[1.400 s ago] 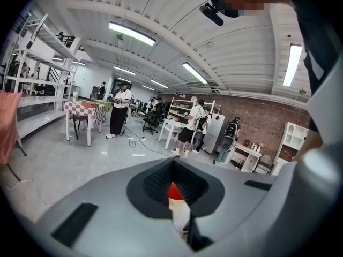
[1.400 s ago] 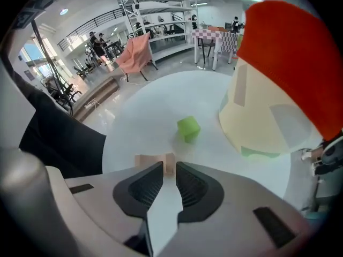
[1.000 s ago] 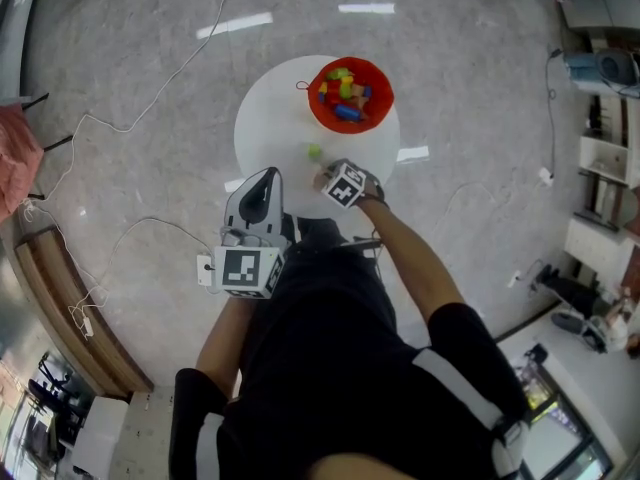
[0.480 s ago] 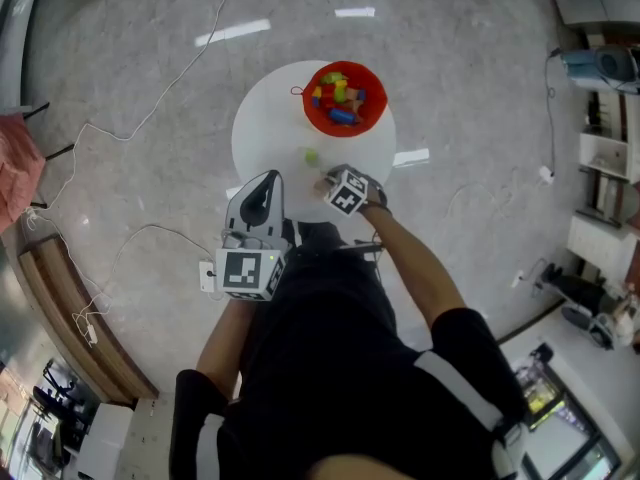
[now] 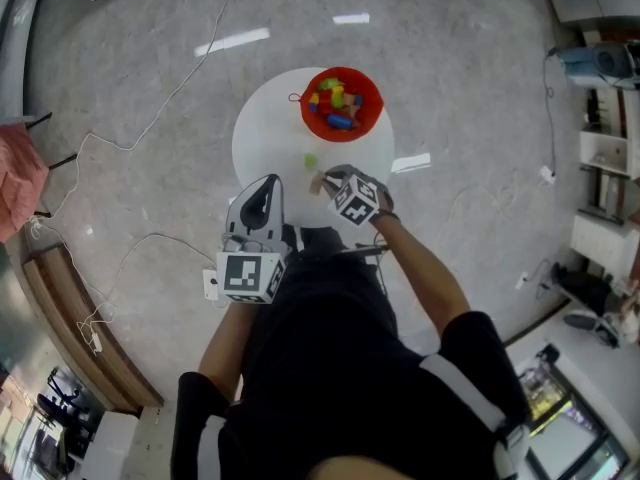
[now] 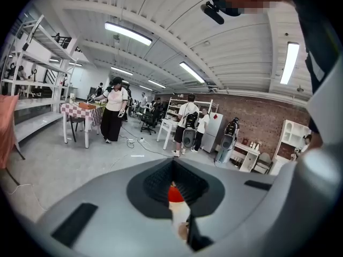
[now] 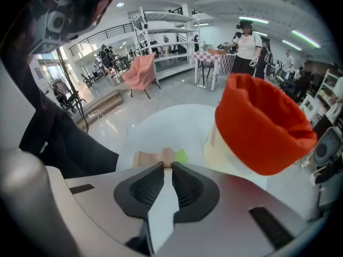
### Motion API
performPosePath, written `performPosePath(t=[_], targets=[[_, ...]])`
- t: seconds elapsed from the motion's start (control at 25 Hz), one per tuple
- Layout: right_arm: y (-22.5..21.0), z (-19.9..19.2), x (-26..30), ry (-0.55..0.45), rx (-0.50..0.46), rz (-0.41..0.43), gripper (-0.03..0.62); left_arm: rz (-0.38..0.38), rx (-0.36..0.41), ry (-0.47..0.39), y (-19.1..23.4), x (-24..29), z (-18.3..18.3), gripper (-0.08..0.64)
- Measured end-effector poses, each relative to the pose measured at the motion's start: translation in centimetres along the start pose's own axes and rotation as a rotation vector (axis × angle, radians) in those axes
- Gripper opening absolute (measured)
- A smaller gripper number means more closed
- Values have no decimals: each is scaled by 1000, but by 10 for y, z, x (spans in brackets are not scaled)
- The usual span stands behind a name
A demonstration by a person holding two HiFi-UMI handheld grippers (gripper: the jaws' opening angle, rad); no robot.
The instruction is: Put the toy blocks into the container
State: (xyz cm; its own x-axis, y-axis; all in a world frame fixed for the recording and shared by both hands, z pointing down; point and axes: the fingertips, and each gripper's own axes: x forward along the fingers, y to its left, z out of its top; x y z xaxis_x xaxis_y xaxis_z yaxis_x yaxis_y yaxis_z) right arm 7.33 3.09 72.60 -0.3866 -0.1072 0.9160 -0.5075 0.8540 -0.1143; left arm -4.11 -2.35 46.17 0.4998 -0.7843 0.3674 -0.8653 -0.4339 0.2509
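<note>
Wood is what the tan toy block (image 7: 151, 158) looks to be made of, so I judge it light, stiff and not fragile. Its smooth flat faces could slip or pivot if pinched only at a corner. The right tongs (image 7: 167, 166) are closed to a narrow slit with the block's end between their tips, clamped on it as far as the right gripper view shows. A hold nearer the middle, across two parallel faces, would be steadier.

The block is at the near side of the round white worktop (image 5: 262, 128), close to the edge by the person. A small green toy block (image 5: 311, 161) lies just beyond it, apart from it, and should handle likewise.

The red round container (image 5: 306, 113) stands at the far side, already holding several coloured blocks (image 5: 338, 100). Its wall rises well above the worktop, so anything carried must go up and over the rim. Between the tan block and the container the surface is bare except for the green piece, slightly left of the straight path.

The left tongs (image 6: 172, 167) are together on nothing, held off the worktop's near edge over the grey floor (image 5: 150, 88), out of the way.
</note>
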Motion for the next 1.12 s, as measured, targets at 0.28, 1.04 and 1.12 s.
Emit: performPosePath(t=[0.28, 1.04, 1.12], targets=[[-13, 58, -58, -193, 60, -39, 45, -1, 1, -12, -2, -1, 5, -8], [-157, 52, -85, -199, 449, -301, 46, 10, 8, -19, 3, -10, 5, -8], [-159, 48, -78, -194, 465, -302, 46, 11, 11, -17, 5, -12, 2, -8]])
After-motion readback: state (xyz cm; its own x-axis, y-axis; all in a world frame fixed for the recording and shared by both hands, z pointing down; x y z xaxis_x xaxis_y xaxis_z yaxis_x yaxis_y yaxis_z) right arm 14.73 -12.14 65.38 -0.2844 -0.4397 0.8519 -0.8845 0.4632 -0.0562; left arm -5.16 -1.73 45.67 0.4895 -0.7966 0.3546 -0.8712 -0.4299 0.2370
